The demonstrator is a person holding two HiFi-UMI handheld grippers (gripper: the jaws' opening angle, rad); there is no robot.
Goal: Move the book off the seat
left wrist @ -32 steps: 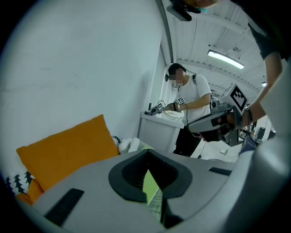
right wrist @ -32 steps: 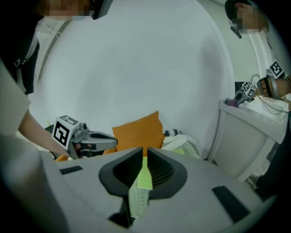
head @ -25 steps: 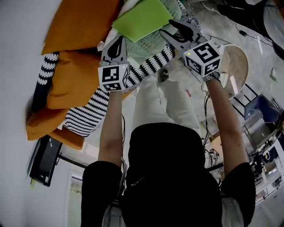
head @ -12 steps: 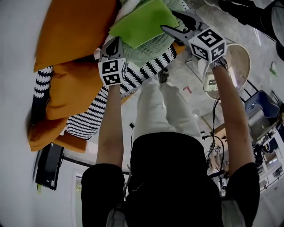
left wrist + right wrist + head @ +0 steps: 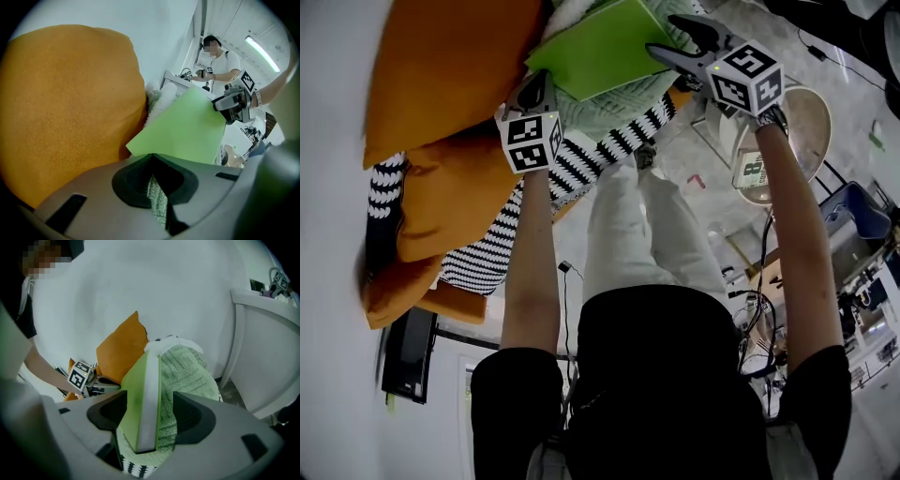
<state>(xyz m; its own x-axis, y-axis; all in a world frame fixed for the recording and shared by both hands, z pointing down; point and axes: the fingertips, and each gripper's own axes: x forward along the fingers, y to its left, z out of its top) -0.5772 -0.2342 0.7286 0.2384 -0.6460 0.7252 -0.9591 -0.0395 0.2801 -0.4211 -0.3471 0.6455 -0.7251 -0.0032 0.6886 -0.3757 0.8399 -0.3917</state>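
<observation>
Book point(image 5: 598, 49) edge-on between the right gripper point(image 5: 671, 37) jaws; one book, two grippers.
Near left, the left gripper point(image 5: 536, 86), jaws together and empty, points at the book's near corner. Farther right, the right gripper's jaws have just been opening and straddle the book's right edge without pressing. It lies flat on the seat's green knit cushion point(image 5: 619, 101).

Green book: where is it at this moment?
The green book rests top centre in the head view, on the pale green knit throw, just right of the orange cushion.
</observation>
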